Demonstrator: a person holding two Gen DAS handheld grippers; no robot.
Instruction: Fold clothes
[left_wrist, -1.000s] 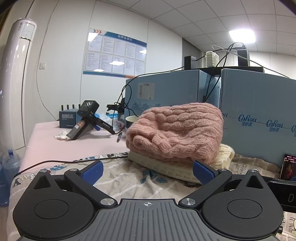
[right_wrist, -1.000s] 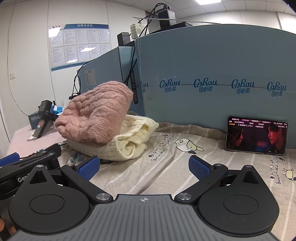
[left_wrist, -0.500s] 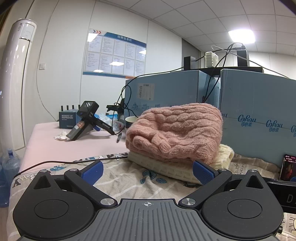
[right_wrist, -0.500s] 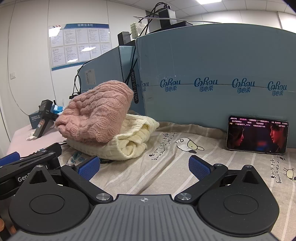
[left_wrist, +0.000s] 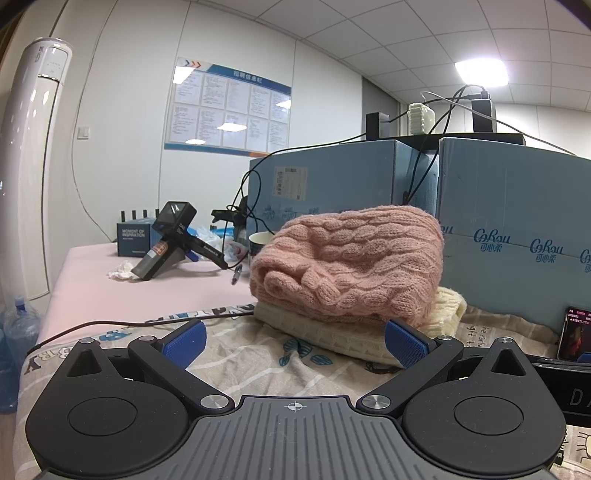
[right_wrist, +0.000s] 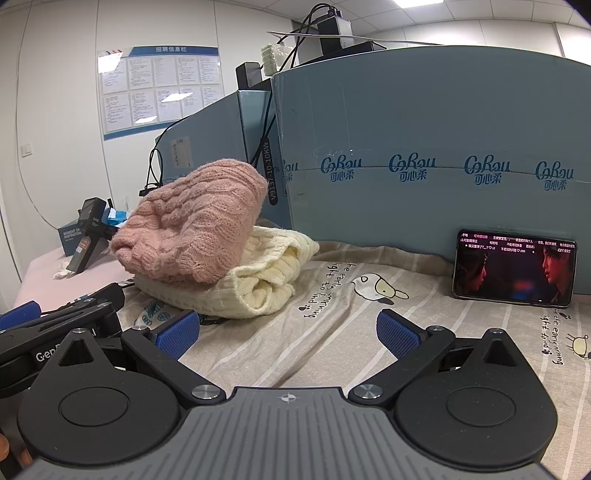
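A folded pink cable-knit sweater (left_wrist: 351, 266) lies on top of a folded cream knit sweater (left_wrist: 332, 332), stacked on the printed sheet (left_wrist: 266, 354). The stack also shows in the right wrist view, pink sweater (right_wrist: 195, 229) over cream sweater (right_wrist: 258, 280). My left gripper (left_wrist: 293, 341) is open and empty, low over the sheet just in front of the stack. My right gripper (right_wrist: 288, 328) is open and empty, to the right of the stack. The left gripper's body (right_wrist: 55, 332) shows at the right wrist view's left edge.
Blue cardboard boxes (right_wrist: 424, 166) stand behind the sheet with cables and devices on top. A phone (right_wrist: 513, 273) playing video leans against them. On the pink tabletop (left_wrist: 147, 288) lie a black handheld device (left_wrist: 170, 240), a small box, a cup, a tissue and cables. Water bottles (left_wrist: 18, 328) stand at the left.
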